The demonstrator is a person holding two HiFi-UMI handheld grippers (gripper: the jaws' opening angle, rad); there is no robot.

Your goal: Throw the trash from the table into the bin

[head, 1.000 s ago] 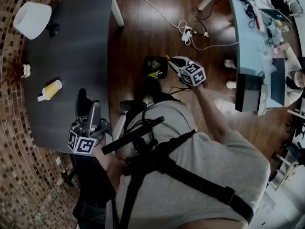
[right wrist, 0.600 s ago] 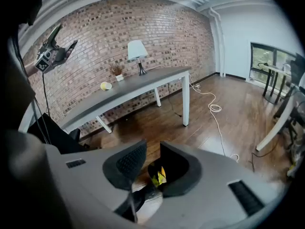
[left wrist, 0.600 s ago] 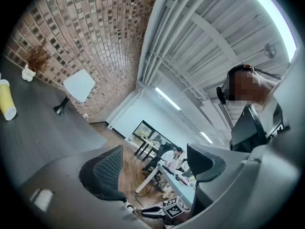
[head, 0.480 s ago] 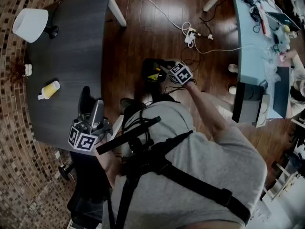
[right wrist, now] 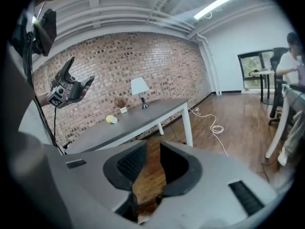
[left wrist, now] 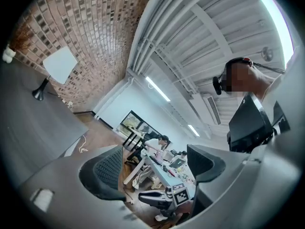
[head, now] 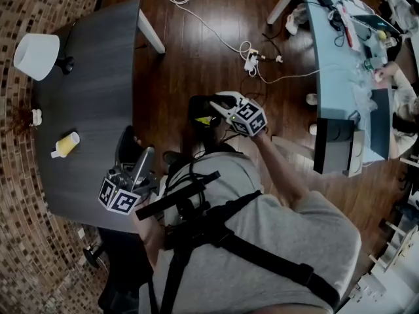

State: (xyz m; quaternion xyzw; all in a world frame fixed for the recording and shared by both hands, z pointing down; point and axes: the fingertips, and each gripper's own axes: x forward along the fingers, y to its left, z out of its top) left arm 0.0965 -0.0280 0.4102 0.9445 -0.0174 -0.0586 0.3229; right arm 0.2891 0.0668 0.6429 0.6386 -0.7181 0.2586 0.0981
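Head view shows the job partly done, I think. The black bin (head: 194, 108) stands on the floor beside the table (head: 98, 77). A small yellow bit (head: 205, 120) lies inside it. What else is in the bin I cannot tell, as it is too dark in there.

The right gripper (head: 220, 104) hangs just over the bin. Its jaws have just been opening, and now there is a thin gap between them. Right gripper view shows only floor through that gap, so it holds nothing.

One piece of trash is left, as far as I can see. A yellow cup (head: 65, 144) lies on the table, near a little plant (head: 36, 116). The left gripper (head: 136, 152) is over the table's edge, near the cup but not touching it. Its jaws are spread wide, and nothing is between them.

A white lamp (head: 36, 54) stands on the table too. The lamp and the plant do not look like trash to me.

So the cup has yet to be picked up, carried to the bin and dropped in.
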